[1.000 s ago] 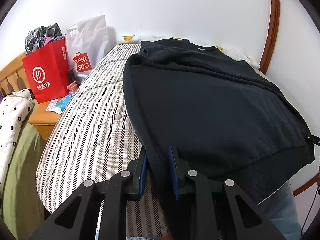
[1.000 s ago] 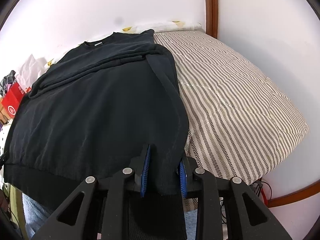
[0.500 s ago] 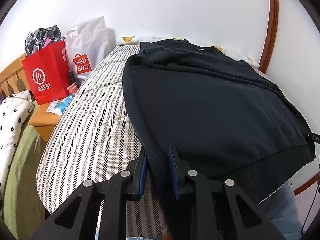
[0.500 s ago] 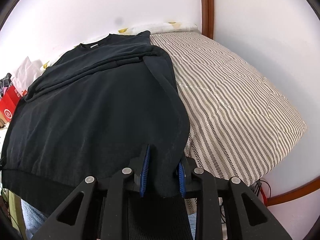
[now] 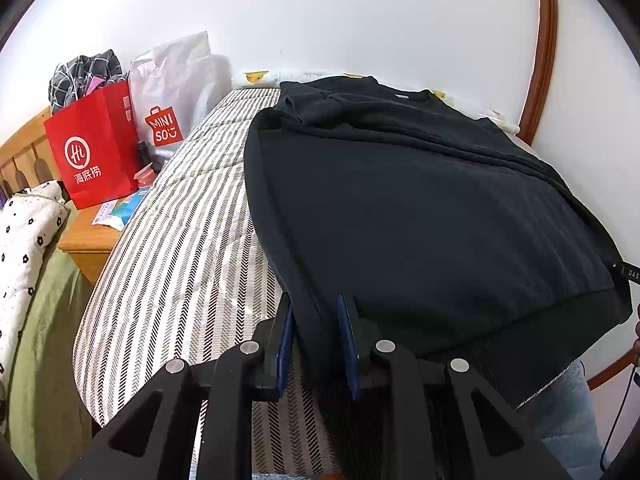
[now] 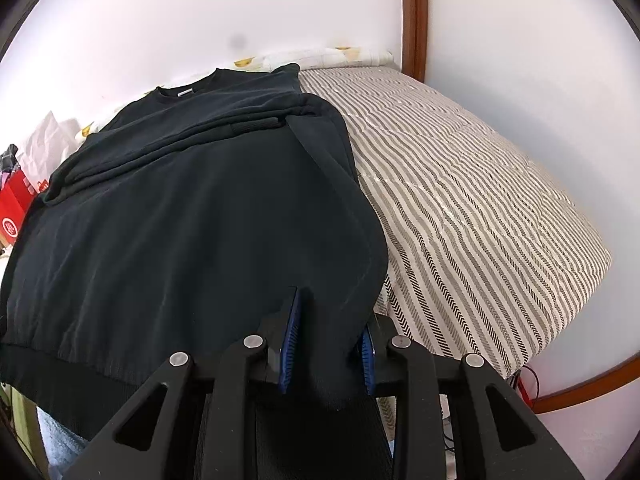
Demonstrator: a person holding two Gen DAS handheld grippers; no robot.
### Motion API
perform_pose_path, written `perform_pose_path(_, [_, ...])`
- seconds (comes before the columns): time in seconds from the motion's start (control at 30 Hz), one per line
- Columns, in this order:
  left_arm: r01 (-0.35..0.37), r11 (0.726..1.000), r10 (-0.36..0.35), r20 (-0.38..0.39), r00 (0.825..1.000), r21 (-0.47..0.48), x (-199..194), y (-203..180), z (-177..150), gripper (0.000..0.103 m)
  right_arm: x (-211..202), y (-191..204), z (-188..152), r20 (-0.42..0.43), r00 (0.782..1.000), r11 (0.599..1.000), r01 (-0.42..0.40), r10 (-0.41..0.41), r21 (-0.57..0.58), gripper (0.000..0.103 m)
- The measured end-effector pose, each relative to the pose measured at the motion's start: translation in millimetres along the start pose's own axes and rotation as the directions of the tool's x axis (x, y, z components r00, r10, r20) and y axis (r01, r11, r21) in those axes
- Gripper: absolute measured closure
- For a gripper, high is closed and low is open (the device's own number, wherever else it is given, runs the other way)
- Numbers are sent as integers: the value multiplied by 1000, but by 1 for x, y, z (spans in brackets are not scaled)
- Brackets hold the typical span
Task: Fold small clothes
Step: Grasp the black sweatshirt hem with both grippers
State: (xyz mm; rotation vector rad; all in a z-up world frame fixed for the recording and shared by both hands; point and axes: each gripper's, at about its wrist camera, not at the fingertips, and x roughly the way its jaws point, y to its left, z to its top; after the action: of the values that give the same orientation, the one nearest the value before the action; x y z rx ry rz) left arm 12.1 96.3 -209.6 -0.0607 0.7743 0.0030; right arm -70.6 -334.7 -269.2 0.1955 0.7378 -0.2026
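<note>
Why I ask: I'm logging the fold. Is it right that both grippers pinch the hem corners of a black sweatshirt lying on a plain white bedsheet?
Not quite. The left gripper and right gripper do pinch the black sweatshirt at its hem corners, but the bedsheet is striped, not plain white, as the right wrist view shows.

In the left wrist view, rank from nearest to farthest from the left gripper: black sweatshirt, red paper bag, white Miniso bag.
1. black sweatshirt: hem clamped in the left gripper.
2. red paper bag: on the nightstand, left of the bed.
3. white Miniso bag: behind it, by the wall.
</note>
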Motion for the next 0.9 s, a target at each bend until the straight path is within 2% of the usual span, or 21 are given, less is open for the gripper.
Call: perform_pose_path(0.9, [-15, 1000, 15, 1, 1000, 19, -1, -3, 0, 79, -3, 1, -4, 29, 1000, 1000, -1, 1, 6, 75])
